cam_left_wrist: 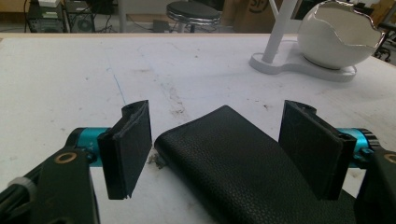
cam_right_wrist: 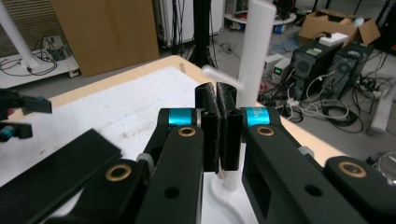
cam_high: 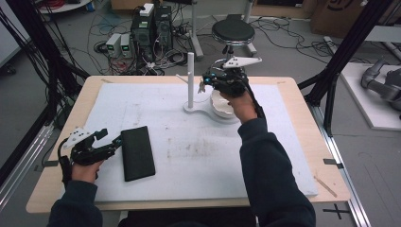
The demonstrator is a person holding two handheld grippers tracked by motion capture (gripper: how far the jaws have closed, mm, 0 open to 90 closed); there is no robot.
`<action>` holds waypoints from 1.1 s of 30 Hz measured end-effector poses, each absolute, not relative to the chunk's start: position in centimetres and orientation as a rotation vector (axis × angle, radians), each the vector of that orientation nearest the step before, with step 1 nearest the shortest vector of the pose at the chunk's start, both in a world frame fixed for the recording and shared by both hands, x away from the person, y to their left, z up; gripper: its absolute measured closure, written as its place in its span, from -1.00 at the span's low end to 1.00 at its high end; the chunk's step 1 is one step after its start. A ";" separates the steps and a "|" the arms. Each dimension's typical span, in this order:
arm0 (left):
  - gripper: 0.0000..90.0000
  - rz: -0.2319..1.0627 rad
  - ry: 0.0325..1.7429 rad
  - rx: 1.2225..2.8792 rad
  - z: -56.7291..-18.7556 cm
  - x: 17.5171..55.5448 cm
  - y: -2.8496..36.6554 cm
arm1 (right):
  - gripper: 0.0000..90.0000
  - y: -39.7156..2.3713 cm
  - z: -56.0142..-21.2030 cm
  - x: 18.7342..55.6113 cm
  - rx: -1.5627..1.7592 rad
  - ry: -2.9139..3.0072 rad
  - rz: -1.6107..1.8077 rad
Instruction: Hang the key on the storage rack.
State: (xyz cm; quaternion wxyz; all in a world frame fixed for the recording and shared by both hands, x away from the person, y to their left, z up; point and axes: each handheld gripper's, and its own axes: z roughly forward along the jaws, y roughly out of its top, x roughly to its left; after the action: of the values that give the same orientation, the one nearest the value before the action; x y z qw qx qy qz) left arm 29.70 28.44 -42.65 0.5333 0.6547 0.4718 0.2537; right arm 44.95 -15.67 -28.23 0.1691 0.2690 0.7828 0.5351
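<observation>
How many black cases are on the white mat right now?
1. The black case lies flat at the mat's near-left, between the open fingers of the left gripper. The person's right arm could be hiding something small.

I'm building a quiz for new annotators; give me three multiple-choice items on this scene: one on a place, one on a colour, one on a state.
1. Where does the black leather case lie?
A. in the bowl
B. on the mat beside the left hand-held gripper
C. on the stool

2. What colour is the egg-shaped bowl?
A. white
B. red
C. black

3. How do the right hand-held gripper jaws stand?
A. wide open
B. pressed together
C. around the case

Key: B, the case lies flat on the mat between the left jaws; A, the bowl is glossy white; B, the right gripper view shows its pads meeting.
</observation>
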 end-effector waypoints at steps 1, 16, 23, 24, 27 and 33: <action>-0.43 0.604 1.125 1.561 -42.7 29.7 28.4 | 0.99 -15.3 -28.1 45.2 0.760 2.224 1.524; -0.43 0.604 1.124 1.554 -42.7 29.7 28.6 | 0.99 -11.7 -27.7 47.8 0.769 2.278 1.483; -0.43 0.605 1.126 1.556 -42.7 29.6 28.8 | 0.99 -11.5 -28.1 48.2 0.816 2.273 1.433; -0.43 0.605 1.128 1.554 -42.7 29.5 28.8 | 0.96 -11.6 -28.2 48.3 0.850 2.255 1.438; -0.43 0.604 1.126 1.557 -42.7 29.5 28.8 | 0.61 -12.2 -27.7 48.2 0.891 2.201 1.487; -0.42 0.598 1.120 1.563 -42.8 29.4 28.7 | 0.20 -14.2 -26.9 47.4 0.895 2.146 1.380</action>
State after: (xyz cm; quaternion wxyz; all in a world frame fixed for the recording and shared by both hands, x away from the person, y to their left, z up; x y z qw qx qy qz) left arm 29.41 28.69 -42.75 0.5344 0.6562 0.4699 0.2511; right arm 47.41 -14.23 -26.93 0.2171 0.3230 0.7748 0.4982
